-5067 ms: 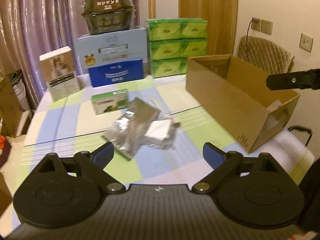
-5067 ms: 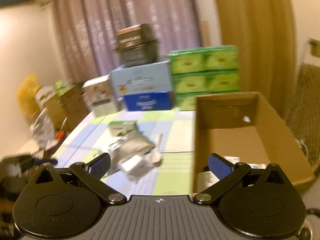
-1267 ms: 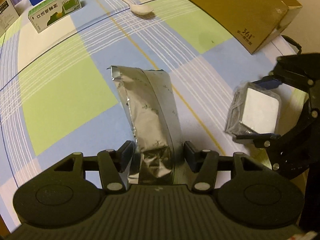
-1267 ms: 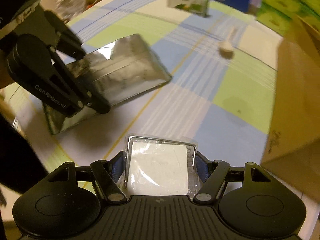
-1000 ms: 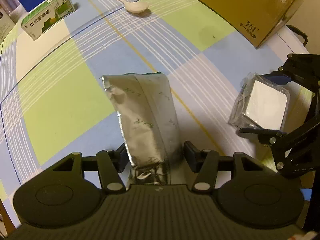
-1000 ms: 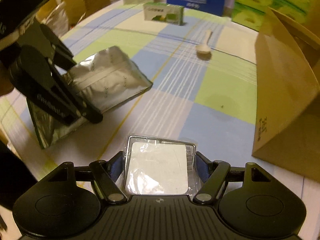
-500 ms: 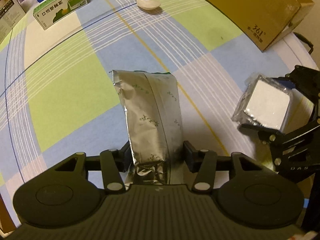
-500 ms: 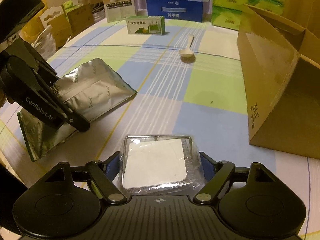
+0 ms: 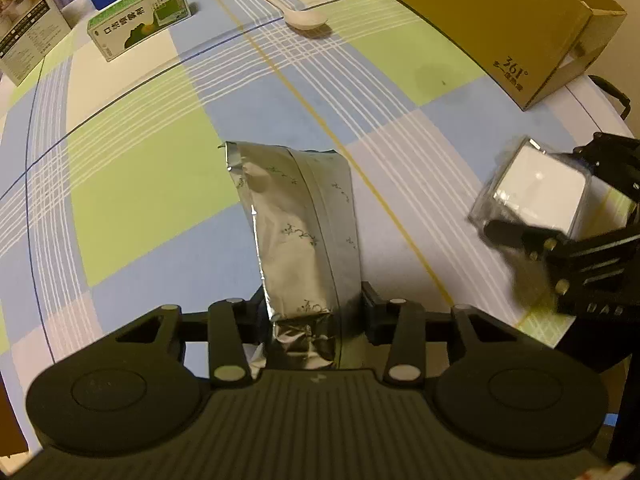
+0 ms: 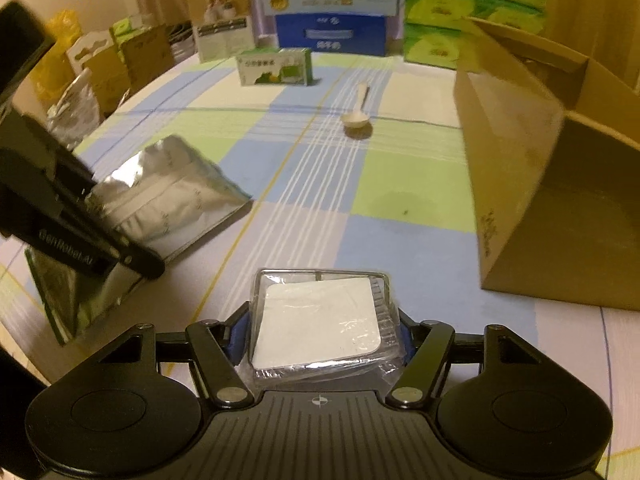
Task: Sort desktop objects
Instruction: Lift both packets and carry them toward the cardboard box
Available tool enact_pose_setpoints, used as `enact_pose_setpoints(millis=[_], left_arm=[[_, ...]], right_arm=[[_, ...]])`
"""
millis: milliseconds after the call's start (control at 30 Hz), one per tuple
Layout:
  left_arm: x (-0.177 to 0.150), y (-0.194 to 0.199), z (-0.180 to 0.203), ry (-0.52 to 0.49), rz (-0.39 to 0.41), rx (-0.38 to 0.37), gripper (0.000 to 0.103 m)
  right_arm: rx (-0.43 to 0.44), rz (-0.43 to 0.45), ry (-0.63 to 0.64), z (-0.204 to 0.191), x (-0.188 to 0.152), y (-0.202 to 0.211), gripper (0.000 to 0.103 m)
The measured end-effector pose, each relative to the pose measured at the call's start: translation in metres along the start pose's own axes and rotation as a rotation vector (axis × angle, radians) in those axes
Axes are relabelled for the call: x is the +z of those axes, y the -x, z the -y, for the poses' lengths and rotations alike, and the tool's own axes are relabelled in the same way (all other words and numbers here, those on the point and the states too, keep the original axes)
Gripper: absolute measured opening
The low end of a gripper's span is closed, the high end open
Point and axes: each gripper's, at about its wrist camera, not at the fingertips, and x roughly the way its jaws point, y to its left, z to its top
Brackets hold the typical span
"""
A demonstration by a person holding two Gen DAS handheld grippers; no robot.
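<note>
My left gripper (image 9: pixel 312 308) is shut on the bottom end of a silver foil pouch (image 9: pixel 298 224), held above the checked tablecloth (image 9: pixel 140 168). The same foil pouch (image 10: pixel 160 200) shows at the left of the right wrist view, pinched by the left gripper (image 10: pixel 136 260). My right gripper (image 10: pixel 320 340) is shut on a clear-wrapped white square packet (image 10: pixel 320 328), and that packet (image 9: pixel 536 188) appears at the right of the left wrist view in the right gripper (image 9: pixel 560 216). An open cardboard box (image 10: pixel 540 152) stands on the right.
A white spoon (image 10: pixel 358 114) and a small green carton (image 10: pixel 276 68) lie further back on the table. Behind them stand stacked boxes, a blue carton (image 10: pixel 332 36) and green tissue packs (image 10: pixel 448 20). Bags and boxes (image 10: pixel 104 64) crowd the left edge.
Both grippers have lifted their loads off the table and tilted up; the right view now looks more level across the table toward the box. Both grips are unchanged.
</note>
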Motion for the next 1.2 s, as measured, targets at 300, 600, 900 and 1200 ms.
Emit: enact_pose_setpoints(millis=[300,600,900,1200], left_arm=[[-0.009,0.027,0.004,0.017,0.046,-0.013,0.037],[-0.007,0.059,0.014,0.018,0.095,-0.02,0.037],[0.005,0.087,0.05,-0.014,0.156,-0.06,0.037],[0.033,0.105,0.087,-0.057,0.191,-0.103,0.037]], right_arm=[[0.003,0.039,-0.04,-0.001,0.0,0.024,0.064],[-0.014,0.101,-0.068,-0.003,0.009,0.056,0.064],[-0.072,0.151,-0.099,0.014,0.018,0.091,0.064],[-0.111,0.181,-0.129,0.043,0.024,0.116,0.064]])
